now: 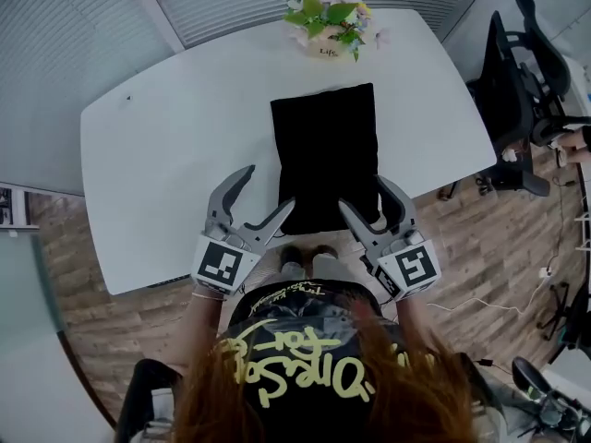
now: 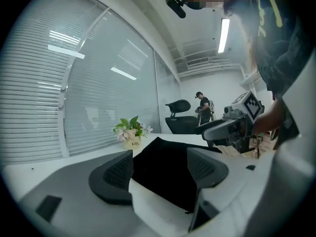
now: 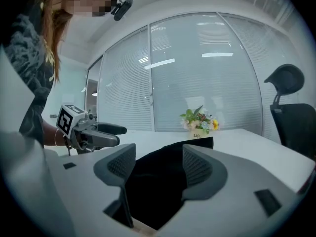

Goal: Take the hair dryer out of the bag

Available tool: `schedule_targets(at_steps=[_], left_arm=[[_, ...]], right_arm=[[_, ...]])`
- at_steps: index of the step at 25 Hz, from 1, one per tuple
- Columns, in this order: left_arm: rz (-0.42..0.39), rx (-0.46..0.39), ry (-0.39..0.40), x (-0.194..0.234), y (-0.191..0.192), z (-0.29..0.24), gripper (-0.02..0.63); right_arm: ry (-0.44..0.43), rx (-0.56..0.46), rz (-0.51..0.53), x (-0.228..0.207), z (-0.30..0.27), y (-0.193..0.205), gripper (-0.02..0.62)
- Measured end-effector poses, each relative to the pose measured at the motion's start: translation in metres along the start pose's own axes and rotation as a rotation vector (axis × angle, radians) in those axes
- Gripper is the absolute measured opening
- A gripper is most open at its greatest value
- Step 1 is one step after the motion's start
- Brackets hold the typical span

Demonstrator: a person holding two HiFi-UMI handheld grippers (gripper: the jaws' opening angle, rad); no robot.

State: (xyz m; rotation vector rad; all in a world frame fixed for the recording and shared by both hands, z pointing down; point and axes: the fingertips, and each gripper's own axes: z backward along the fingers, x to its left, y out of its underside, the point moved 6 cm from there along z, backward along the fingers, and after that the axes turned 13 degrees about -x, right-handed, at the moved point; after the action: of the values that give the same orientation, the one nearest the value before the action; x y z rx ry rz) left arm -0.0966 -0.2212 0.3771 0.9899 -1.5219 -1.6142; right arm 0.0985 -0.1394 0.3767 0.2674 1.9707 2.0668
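The bag (image 1: 325,150) was laid flat on the bench (image 1: 175,146), near end toward the person; the dryer was unseen, presumed inside. The left gripper (image 1: 268,189) and right gripper (image 1: 363,195) were held wide and empty, flanking that end for opening.

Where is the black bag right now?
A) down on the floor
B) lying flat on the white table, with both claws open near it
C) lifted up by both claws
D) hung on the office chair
B: the bag lies flat on the table, while the left gripper and right gripper stand open at its near edge.
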Motion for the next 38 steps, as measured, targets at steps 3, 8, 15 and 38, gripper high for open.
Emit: schedule_targets(at_steps=[3, 8, 15, 38], left_arm=[[-0.011, 0.039, 0.071, -0.015, 0.005, -0.005, 0.332], [-0.076, 0.12, 0.21, -0.043, 0.024, -0.008, 0.308], [-0.217, 0.268, 0.3, -0.073, 0.052, -0.004, 0.327], [-0.393, 0.299, 0.142, -0.078, 0.037, -0.017, 0.071]], right_arm=[[-0.095, 0.04, 0.019, 0.002, 0.002, 0.002, 0.282], [-0.421, 0.193, 0.162, 0.018, 0.009, 0.021, 0.282], [-0.557, 0.384, 0.395, 0.025, 0.02, 0.052, 0.282], [-0.642, 0.23, 0.628, -0.006, 0.023, 0.031, 0.034]])
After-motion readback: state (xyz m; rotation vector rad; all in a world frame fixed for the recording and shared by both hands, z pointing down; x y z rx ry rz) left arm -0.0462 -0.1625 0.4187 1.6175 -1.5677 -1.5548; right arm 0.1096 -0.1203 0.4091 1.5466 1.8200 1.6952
